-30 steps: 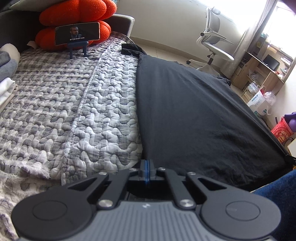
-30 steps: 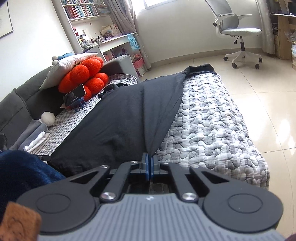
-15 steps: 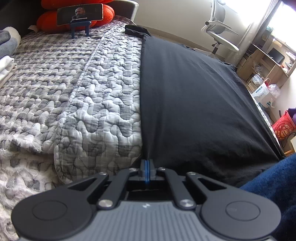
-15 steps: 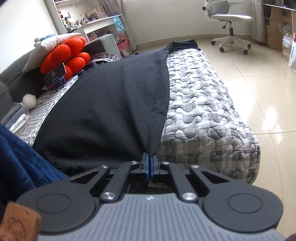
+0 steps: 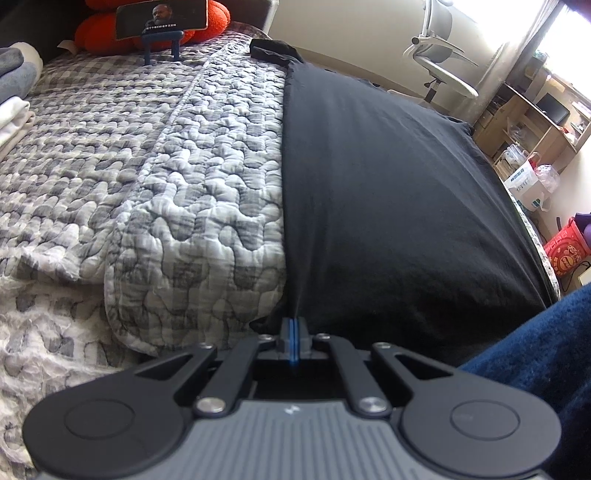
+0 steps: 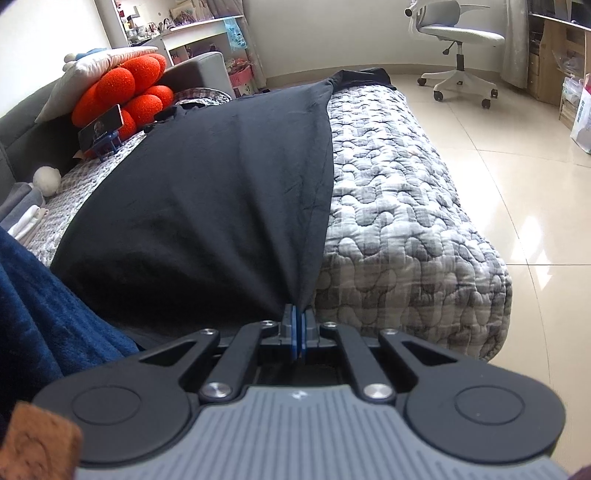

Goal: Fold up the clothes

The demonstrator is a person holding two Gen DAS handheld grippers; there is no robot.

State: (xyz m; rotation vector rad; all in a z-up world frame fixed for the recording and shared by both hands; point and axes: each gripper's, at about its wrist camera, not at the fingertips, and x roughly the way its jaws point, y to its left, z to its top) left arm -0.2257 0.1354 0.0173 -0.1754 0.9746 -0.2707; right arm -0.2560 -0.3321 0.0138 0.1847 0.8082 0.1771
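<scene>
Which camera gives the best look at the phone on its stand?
The left wrist view: the phone faces the camera on its blue stand, screen visible. The right wrist view shows it small, angled and edge-on beside the orange cushion.

Matt black cloth garment (image 5: 388,206), puckered quilt (image 5: 177,192)

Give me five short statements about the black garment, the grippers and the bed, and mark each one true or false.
1. Both grippers are shut on the black garment. True: the left gripper and the right gripper each pinch its near edge.
2. The garment lies on a bare wooden floor. False: it lies on the grey quilt.
3. A phone stands on a blue stand. True.
4. The office chair is black. False: it is white.
5. The cushion behind the phone is green. False: orange.
</scene>
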